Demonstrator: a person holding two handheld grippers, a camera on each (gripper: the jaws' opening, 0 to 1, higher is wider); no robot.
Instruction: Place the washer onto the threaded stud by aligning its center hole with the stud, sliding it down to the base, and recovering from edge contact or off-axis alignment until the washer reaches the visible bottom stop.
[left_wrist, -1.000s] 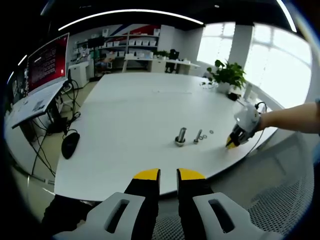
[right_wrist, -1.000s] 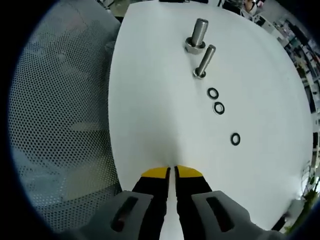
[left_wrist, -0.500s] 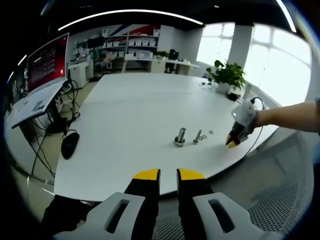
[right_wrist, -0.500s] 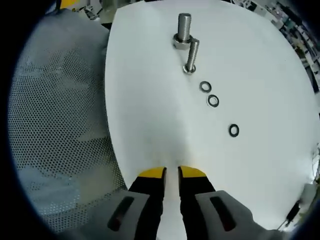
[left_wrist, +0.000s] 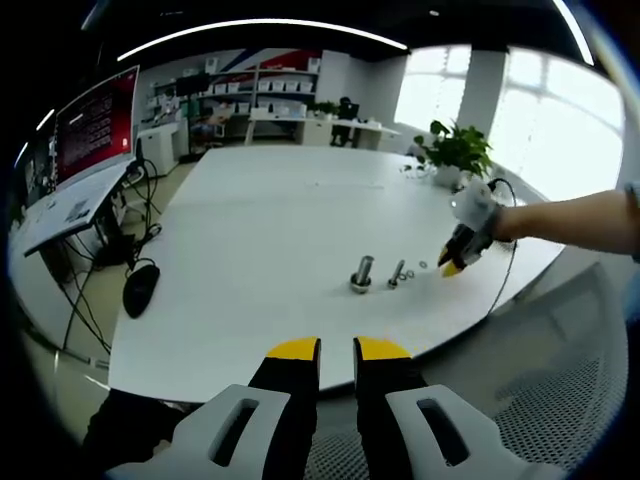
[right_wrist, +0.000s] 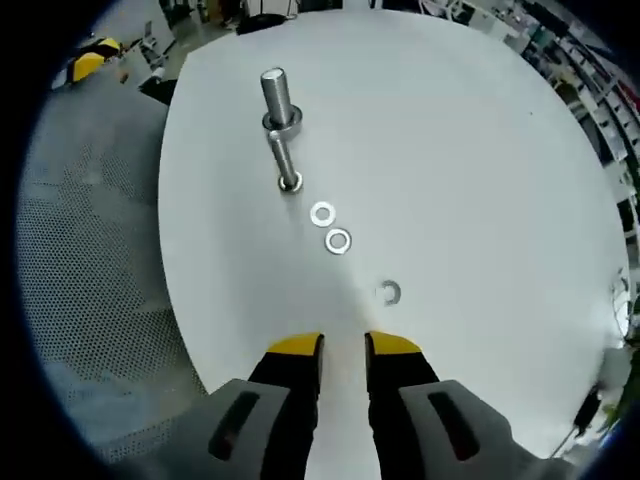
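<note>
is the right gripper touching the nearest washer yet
Apart. In the right gripper view, bare white table shows between the right gripper tips and the nearest washer; its jaws stand slightly parted, holding nothing.

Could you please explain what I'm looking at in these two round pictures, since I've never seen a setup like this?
There is no robot here: a person holds a two-jaw tool in each hand, and a fisheye camera rides on each tool. The yellow-tipped jaws at the bottom of each picture belong to that camera's own tool: the left gripper and the right gripper. Both stand slightly open and hold nothing. In the left gripper view, the right gripper reaches in over the white table. On the table stand two upright threaded studs, a larger stud and a smaller stud, and three loose washers lie flat in a row. The nearest washer lies just ahead of the right gripper's jaws.
</note>
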